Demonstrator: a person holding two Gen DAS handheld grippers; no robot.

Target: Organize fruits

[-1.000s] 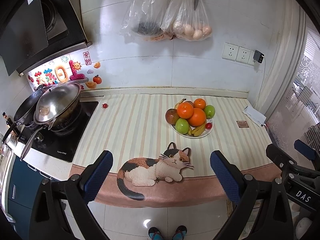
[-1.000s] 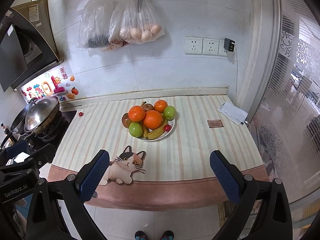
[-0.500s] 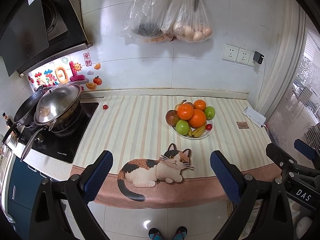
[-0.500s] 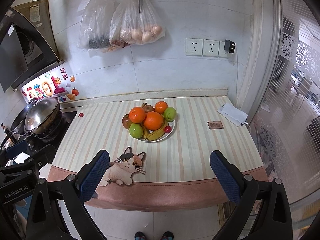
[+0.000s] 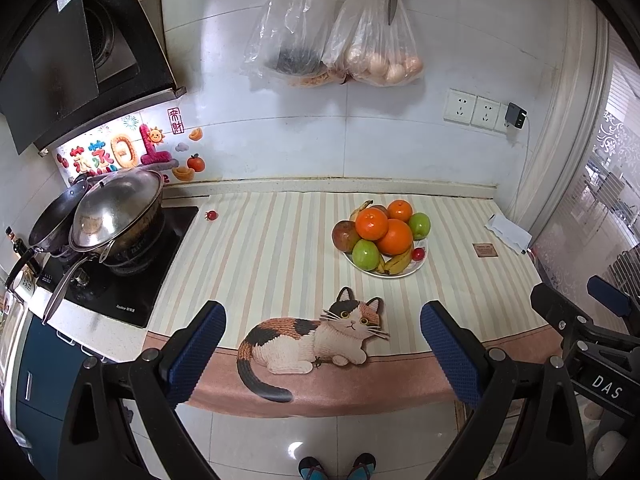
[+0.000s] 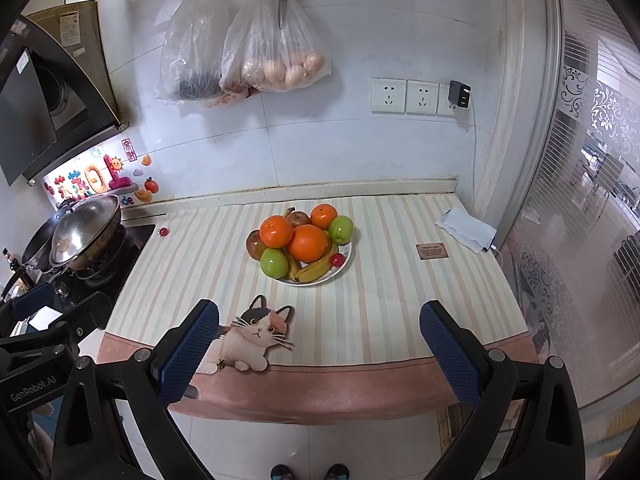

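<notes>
Striped counter (image 5: 280,248); fruit plate (image 5: 400,274)

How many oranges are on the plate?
3. One orange sits at the left of the pile, a bigger one in the middle front, a third at the back. More may hide underneath.

A shiny metal wok lid (image 5: 116,210) is gleaming beside the matt striped cloth table cover (image 5: 280,256). Thin clear plastic bags (image 5: 340,32) are hanging crinkled against glossy white wall tiles (image 5: 400,148). The gripper's blue rubbery pads (image 5: 450,350) are looking rough and dimpled.
</notes>
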